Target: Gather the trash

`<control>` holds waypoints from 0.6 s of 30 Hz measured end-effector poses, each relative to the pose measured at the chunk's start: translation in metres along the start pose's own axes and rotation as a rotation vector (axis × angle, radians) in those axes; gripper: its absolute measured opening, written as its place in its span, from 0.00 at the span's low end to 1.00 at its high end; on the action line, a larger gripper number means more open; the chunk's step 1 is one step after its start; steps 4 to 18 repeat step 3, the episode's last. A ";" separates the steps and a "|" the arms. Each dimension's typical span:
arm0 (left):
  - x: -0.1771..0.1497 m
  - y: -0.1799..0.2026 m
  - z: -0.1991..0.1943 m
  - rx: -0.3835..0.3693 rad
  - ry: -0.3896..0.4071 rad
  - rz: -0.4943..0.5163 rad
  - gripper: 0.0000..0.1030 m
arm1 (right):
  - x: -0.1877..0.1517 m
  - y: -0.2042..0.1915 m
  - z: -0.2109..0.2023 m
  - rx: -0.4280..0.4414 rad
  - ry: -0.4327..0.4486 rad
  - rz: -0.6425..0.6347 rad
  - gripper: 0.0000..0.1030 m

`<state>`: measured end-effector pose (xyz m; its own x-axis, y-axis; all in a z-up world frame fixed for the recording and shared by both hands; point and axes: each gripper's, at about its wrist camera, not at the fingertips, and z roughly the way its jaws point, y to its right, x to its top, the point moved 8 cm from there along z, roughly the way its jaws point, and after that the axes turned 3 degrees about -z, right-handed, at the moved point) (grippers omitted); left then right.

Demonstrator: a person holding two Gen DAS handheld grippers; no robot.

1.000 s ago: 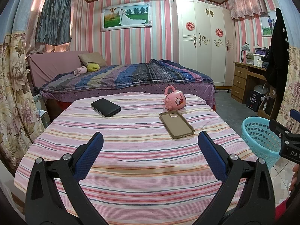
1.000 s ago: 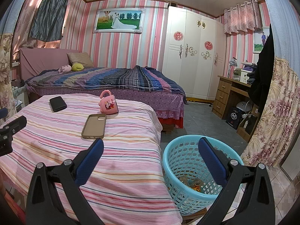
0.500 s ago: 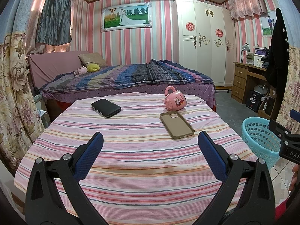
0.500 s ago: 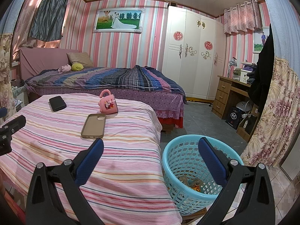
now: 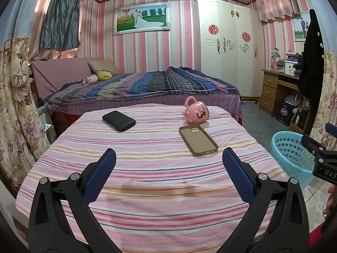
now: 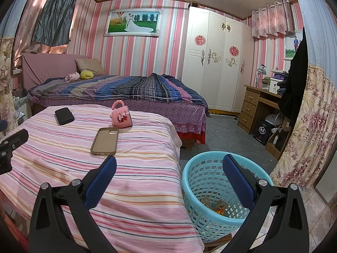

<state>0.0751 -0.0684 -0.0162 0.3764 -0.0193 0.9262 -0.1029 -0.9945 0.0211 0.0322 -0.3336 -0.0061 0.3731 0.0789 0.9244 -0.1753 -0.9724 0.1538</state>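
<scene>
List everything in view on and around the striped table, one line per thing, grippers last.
striped tablecloth: 1, pink with multicolour stripes, covering the table
black phone: 1, black, far left of the table
phone case: 1, olive-brown, empty, right of centre, open side up
pink mug: 1, pink with cartoon print, lying on its side just behind the phone case
laundry-style basket: 1, light blue, on the floor right of the table
trash: a few wrappers, brownish and orange, in the basket bottom
left gripper: 1, black with blue pads, open over the table
right gripper: 1, black with blue pads, open, above the table edge and basket
</scene>
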 end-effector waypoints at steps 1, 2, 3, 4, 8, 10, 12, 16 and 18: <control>0.000 0.000 0.000 0.001 -0.001 0.000 0.95 | 0.000 0.000 0.000 0.000 0.000 -0.001 0.96; 0.000 0.000 0.000 0.001 0.000 0.001 0.95 | 0.000 0.000 0.000 0.000 0.000 -0.001 0.96; 0.000 -0.001 0.000 0.002 -0.001 0.002 0.95 | 0.000 0.001 0.001 0.000 -0.001 -0.001 0.96; 0.000 -0.001 0.000 0.002 -0.001 0.002 0.95 | 0.000 0.001 0.001 0.000 -0.001 -0.001 0.96; 0.000 -0.001 0.000 0.002 -0.001 0.002 0.95 | 0.000 0.001 0.001 0.000 -0.001 -0.001 0.96; 0.000 -0.001 0.000 0.002 -0.001 0.002 0.95 | 0.000 0.001 0.001 0.000 -0.001 -0.001 0.96; 0.000 -0.001 0.000 0.002 -0.001 0.002 0.95 | 0.000 0.001 0.001 0.000 -0.001 -0.001 0.96; 0.000 -0.001 0.000 0.002 -0.001 0.002 0.95 | 0.000 0.001 0.001 0.000 -0.001 -0.001 0.96; 0.000 -0.001 0.000 0.002 -0.001 0.002 0.95 | 0.000 0.001 0.001 0.000 -0.001 -0.001 0.96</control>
